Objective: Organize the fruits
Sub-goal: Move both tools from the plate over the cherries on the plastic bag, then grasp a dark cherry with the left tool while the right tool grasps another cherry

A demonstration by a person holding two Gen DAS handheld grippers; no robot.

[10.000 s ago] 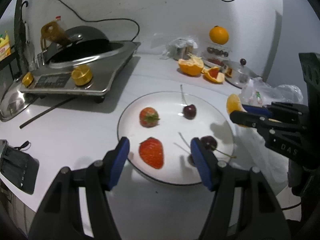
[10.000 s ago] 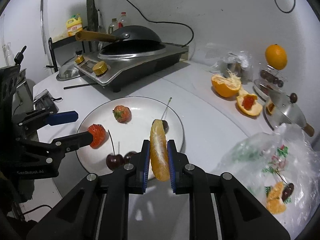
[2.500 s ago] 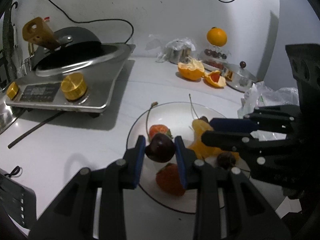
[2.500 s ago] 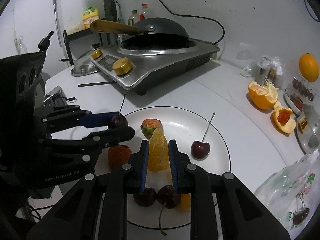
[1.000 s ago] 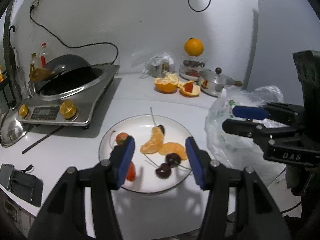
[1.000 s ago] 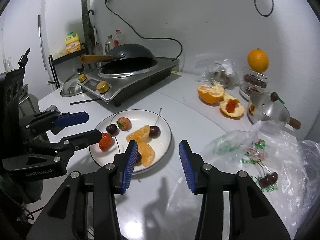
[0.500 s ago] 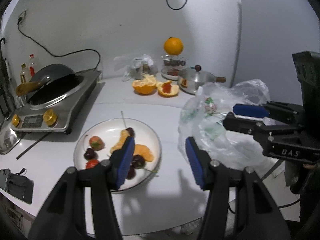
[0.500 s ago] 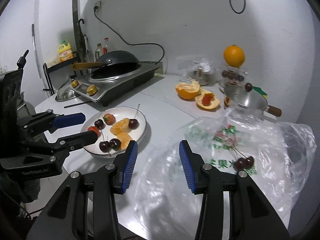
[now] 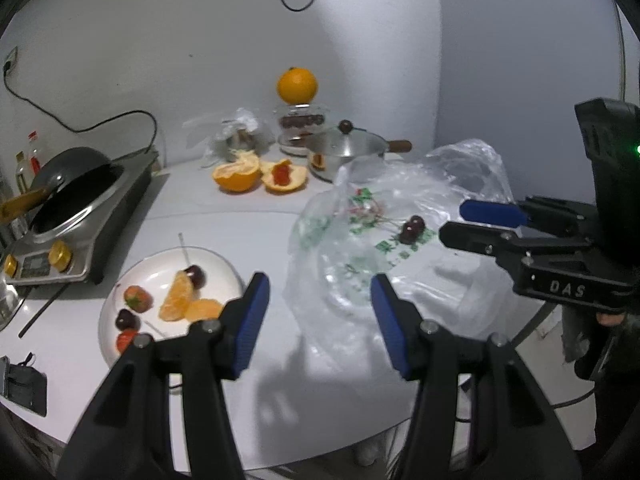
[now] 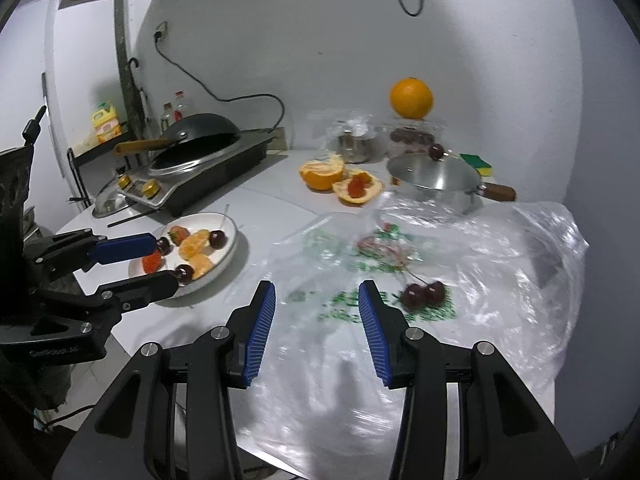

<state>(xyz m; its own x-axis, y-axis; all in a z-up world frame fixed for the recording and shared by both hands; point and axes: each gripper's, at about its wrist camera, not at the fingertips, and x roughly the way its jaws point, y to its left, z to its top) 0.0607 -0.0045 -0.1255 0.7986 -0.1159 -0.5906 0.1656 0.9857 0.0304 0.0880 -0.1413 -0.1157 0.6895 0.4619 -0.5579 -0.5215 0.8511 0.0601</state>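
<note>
Plate: white, round, on the white table near its front-left edge – it holds two peeled orange segments, a whole strawberry, a second red strawberry at the near rim, and dark cherries, one with its stem sticking up.
Plastic bag: clear, crumpled, with green print, spread over the right part of the table just beside the plate; two dark cherries on stems lie in it.
Orange peel halves: two open cups at the back of the table – the right one has a red piece of fruit in it.
Steel pot: lidded, wooden handle, behind the bag; contents hidden.
Clear lidded container: at the back wall, dark fruit inside, a whole orange resting on top.
Small steel cup: inside a clear wrapper beside that container; contents cannot be made out.
Cooker: at back left, a dark wok with a wooden handle sitting on it.
Left gripper: jaws apart, nothing between the blue pads, held above the gap between plate and bag.
Right gripper: jaws apart and empty, above the near part of the bag, the two bagged cherries just to the right of its right pad.
</note>
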